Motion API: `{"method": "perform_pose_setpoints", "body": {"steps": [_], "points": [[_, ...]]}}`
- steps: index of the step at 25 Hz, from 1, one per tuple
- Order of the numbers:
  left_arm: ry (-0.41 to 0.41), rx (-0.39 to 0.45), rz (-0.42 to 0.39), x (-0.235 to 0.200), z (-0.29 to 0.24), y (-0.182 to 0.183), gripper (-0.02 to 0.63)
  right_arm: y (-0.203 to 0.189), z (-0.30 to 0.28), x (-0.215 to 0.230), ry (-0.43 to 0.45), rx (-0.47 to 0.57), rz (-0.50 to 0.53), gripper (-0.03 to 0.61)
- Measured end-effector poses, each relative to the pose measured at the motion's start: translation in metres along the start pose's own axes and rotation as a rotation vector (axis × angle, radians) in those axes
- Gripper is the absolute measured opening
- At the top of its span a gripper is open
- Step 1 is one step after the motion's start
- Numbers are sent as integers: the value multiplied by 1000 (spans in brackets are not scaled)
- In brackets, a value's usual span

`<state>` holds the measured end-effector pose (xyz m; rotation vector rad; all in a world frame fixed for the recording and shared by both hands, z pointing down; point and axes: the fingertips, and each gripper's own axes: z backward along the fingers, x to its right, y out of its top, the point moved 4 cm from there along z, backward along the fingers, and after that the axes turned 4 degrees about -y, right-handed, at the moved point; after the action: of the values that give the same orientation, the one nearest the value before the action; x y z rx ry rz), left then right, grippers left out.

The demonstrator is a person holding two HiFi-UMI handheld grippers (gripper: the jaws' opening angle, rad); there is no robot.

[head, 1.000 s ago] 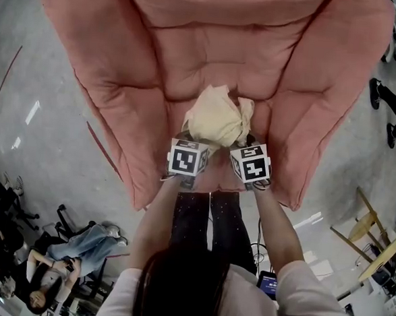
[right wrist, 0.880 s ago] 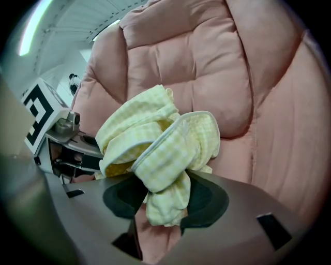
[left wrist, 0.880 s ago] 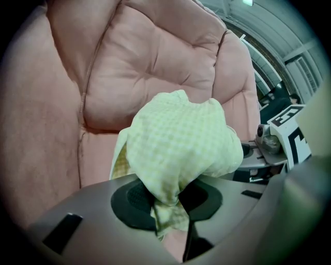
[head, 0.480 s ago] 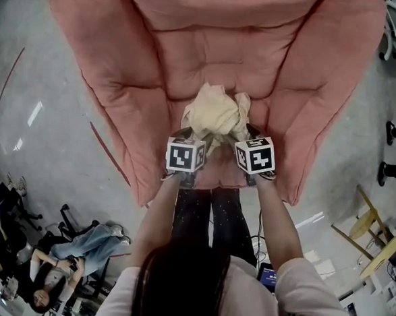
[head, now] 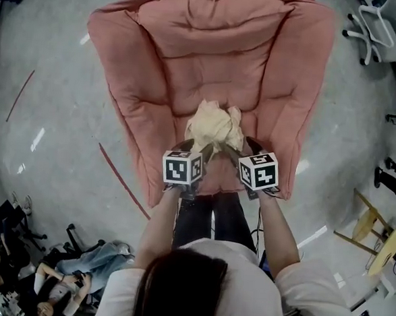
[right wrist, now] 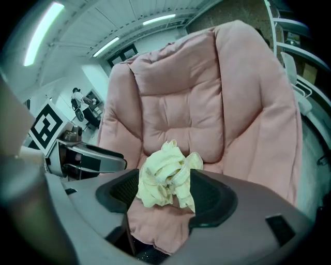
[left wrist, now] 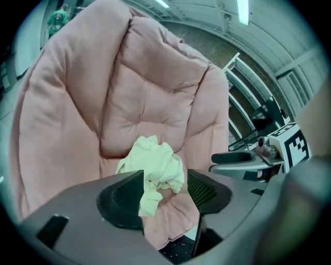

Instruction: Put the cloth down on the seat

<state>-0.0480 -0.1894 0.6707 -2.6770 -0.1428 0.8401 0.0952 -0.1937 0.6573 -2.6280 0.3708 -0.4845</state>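
Near me, L claw (head: 190,149) and R claw (head: 242,149) are both spread wide, pinching nothing; cloth (head: 215,125) sits crumpled just past them at 12 o'clock, on the pink seat (head: 220,179) near its front edge; I reckon the drop's done, only backing out left; bare floor (head: 59,110) at 9 and 3; armrests (head: 131,95) flank further in; backrest (head: 214,20) closes off 12.
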Motion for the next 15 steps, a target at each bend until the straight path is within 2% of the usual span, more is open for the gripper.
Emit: {"method": "perform_pose_setpoints", "body": {"steps": [2,6,9,13,15], "points": [[-7,31,-52,14,15,12,272,13,21,-7,-10,42,6,316],[-40,89,-84,41,50,24,272,31,62,-21,-22,109,7,316],[-35,136,-139,58,76,27,272,42,89,-31,-28,156,26,307],[-32,188,-137,77,111,21,271,47,124,-46,-45,204,64,259],[-8,244,-137,85,129,26,229,53,139,-51,-72,242,112,203]]}}
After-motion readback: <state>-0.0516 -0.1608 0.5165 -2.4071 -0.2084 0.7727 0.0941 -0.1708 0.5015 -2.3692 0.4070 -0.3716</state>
